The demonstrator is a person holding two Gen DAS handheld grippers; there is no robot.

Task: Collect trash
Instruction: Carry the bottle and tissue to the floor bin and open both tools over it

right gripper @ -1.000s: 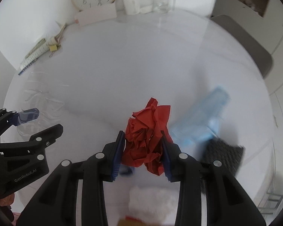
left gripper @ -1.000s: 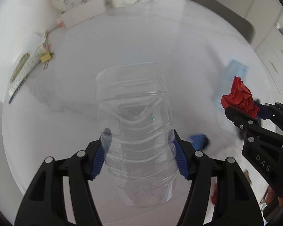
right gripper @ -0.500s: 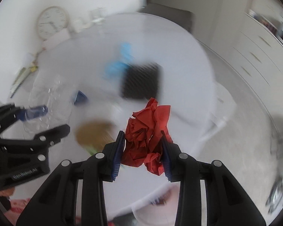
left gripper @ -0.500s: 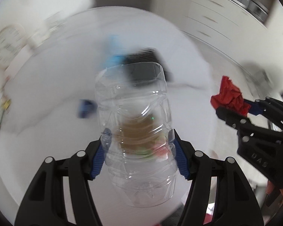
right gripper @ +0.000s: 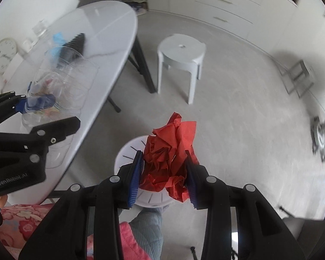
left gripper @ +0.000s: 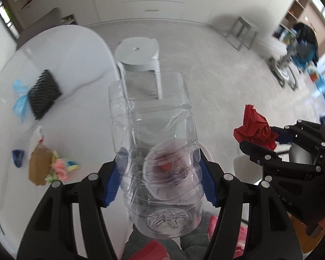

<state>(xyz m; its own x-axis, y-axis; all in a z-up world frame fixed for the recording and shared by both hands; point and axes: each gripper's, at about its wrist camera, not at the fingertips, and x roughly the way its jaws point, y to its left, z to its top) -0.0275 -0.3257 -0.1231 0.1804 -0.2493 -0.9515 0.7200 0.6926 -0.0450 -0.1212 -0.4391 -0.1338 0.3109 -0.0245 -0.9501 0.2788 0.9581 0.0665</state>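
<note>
Trash is in both your grippers: the left gripper [left gripper: 160, 179] clamps the clear plastic bottle [left gripper: 153, 143], the right gripper [right gripper: 164, 173] pinches the red paper wad [right gripper: 171, 156] over the white bin [right gripper: 130, 151] beside the table's edge [right gripper: 110, 82], so I judge lowering and releasing comes next.

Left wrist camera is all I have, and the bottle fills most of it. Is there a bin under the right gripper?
Observer: Yes. The right wrist view shows a white round bin with a slotted rim on the floor, directly past the red paper.
Operator: Is that paper held firmly?
Observer: It looks so. The right gripper has a blue pad pressed against each side of it.
Operator: And is my bottle over the bin too?
Observer: Probably not. From that view the bottle in the left gripper shows against the table, well left of the bin.
</note>
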